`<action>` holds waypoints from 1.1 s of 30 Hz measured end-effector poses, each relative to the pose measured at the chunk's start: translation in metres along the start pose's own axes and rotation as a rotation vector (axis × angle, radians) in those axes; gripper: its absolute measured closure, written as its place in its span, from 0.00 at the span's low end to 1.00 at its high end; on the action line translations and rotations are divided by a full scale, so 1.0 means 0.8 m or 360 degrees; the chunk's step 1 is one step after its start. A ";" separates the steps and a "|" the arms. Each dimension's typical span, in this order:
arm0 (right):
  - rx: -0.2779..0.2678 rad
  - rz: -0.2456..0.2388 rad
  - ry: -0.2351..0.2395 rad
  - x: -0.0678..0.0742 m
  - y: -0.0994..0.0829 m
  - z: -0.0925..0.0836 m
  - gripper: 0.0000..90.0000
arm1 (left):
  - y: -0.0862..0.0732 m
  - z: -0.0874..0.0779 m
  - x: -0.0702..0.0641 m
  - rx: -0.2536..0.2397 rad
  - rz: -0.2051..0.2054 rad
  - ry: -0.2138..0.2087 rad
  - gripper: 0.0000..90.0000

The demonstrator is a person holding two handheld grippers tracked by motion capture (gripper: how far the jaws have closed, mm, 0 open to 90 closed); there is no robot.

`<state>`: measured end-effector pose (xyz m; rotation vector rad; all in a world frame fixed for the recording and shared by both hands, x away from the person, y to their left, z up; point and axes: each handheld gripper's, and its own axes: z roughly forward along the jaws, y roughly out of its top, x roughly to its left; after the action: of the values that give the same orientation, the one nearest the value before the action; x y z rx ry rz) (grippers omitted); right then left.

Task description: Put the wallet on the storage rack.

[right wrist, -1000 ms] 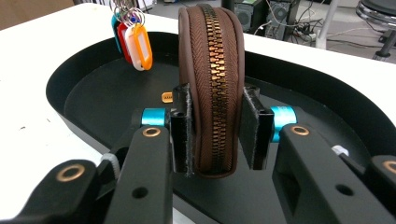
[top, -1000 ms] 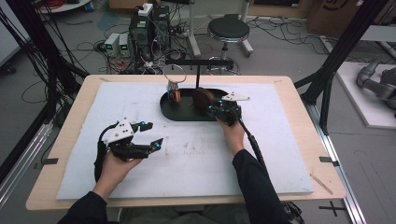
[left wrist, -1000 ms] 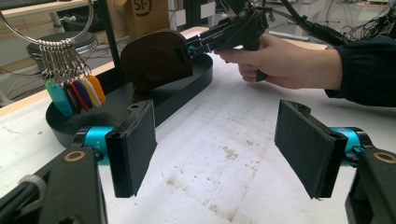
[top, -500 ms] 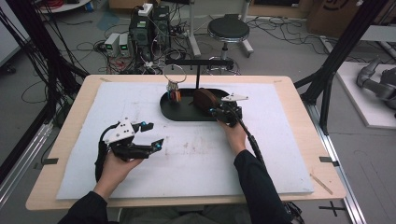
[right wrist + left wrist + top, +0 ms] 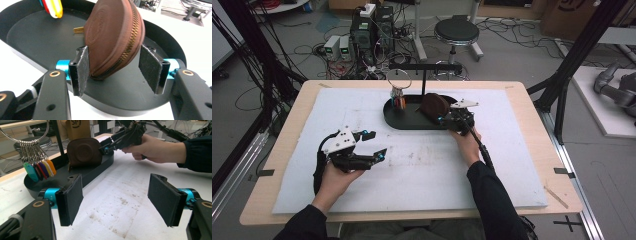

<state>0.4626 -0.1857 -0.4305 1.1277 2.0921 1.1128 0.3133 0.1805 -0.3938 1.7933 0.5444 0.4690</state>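
A brown zippered pouch (image 5: pixel 432 104) (image 5: pixel 115 32) stands on edge, tilted, in the black oval tray (image 5: pixel 404 120) (image 5: pixel 30 37). My right gripper (image 5: pixel 446 120) (image 5: pixel 117 72) reaches over the tray's right end with the pouch between its jaws. These have just been opening: one pad still touches the pouch's side, the other stands apart from the zipper. My left gripper (image 5: pixel 377 143) (image 5: pixel 117 197) hovers open and empty over the white mat, left of the tray. In the left gripper view, the pouch (image 5: pixel 83 152) leans beside the right gripper (image 5: pixel 107 145).
A key ring with several coloured tags (image 5: pixel 399 98) (image 5: pixel 40 168) hangs from a black stand (image 5: pixel 424 67) over the tray's left end. The white mat (image 5: pixel 422 160) covers the wooden table. Cables, boxes and a stool lie on the floor beyond the far edge.
The right gripper's jaws have spread apart around the pouch, which now shows more upright. Both hands stayed where they were.
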 end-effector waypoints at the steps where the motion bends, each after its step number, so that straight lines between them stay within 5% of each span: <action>1: 0.0007 0.0008 -0.0016 -0.002 0.001 -0.003 0.44 | 0.000 0.000 0.000 -0.0002 0.0002 0.0001 0.31; 11: -0.0070 -0.0048 0.0066 -0.015 0.012 -0.060 0.41 | 0.002 0.003 0.008 0.0003 0.0005 0.0023 0.31; 15: -0.0115 -0.0066 0.0096 -0.026 0.010 -0.092 0.41 | 0.002 0.004 0.013 0.0005 0.0015 0.0082 0.30; 33: -0.0300 -0.0042 0.0135 -0.061 -0.045 -0.201 0.36 | -0.001 -0.003 0.028 0.0003 -0.0024 0.0221 0.30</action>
<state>0.3544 -0.3066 -0.3727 0.9769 2.0094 1.3347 0.3300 0.1952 -0.3930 1.7661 0.6541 0.5857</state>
